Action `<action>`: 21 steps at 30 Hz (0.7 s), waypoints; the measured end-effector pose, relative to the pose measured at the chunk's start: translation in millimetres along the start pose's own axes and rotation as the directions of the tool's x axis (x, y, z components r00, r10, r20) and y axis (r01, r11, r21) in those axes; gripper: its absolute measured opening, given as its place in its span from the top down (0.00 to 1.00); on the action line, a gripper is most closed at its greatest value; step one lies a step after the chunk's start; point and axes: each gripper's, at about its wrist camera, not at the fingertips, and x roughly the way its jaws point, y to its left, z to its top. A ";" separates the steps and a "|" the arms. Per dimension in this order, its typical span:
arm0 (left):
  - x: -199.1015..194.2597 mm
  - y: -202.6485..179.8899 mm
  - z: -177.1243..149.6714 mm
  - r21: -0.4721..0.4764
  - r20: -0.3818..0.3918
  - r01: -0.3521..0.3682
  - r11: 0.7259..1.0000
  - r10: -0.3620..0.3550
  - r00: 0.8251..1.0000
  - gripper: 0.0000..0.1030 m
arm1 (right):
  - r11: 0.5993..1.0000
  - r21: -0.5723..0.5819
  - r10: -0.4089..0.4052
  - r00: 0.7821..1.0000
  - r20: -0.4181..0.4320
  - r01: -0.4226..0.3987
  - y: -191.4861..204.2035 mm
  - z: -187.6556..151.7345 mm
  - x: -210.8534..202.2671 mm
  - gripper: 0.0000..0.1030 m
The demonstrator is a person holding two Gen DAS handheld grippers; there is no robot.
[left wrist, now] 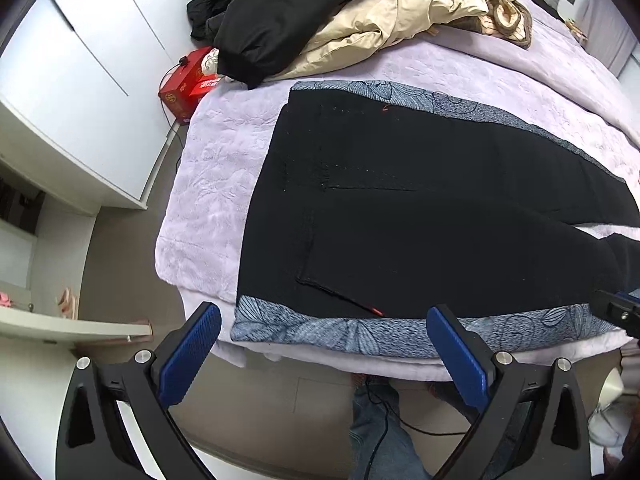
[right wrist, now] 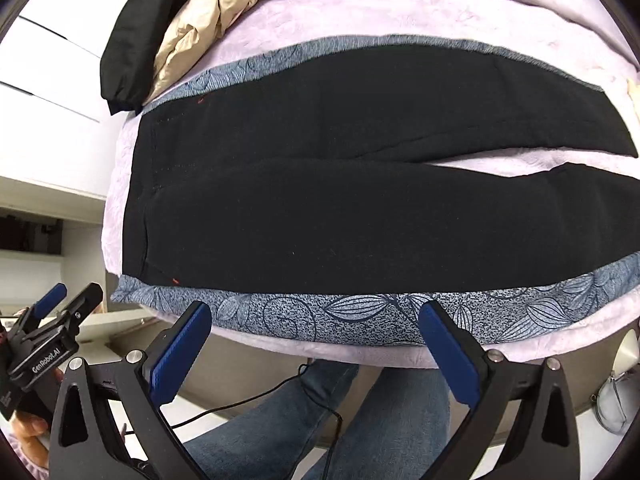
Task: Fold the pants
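Black pants (left wrist: pixel 400 208) lie flat on a blue-grey leaf-patterned cloth (left wrist: pixel 340 332) on the bed, waistband to the left, legs running right. In the right wrist view the pants (right wrist: pixel 360 220) show both legs spread apart with a gap at the right. My left gripper (left wrist: pixel 324 328) is open and empty, hovering off the bed's near edge by the waist end. My right gripper (right wrist: pixel 316 328) is open and empty, just off the near edge below the pants. The left gripper also shows at the left of the right wrist view (right wrist: pixel 68 300).
A pile of black and beige jackets (left wrist: pixel 320 20) lies at the far end of the lilac bedspread (left wrist: pixel 208 184). A red box (left wrist: pixel 188 88) stands beside the bed by white wardrobes (left wrist: pixel 80 80). The person's jeans-clad legs (right wrist: pixel 340 420) and a cable are below the bed edge.
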 end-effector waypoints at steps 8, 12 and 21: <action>4.0 2.8 1.4 0.015 -0.001 0.014 1.000 -0.014 1.000 0.00 | 0.999 0.018 -0.040 0.999 0.009 0.040 3.7 -1.5 -5.7 0.00; 4.4 2.7 1.7 0.012 -0.002 0.011 1.000 -0.011 1.000 0.00 | 0.999 0.017 -0.046 0.999 0.015 0.046 5.6 0.1 -8.1 0.00; 2.5 2.3 1.8 0.013 0.004 0.009 1.000 -0.009 1.000 0.00 | 0.999 -0.002 -0.054 0.998 0.015 0.054 11.5 3.4 -9.1 0.00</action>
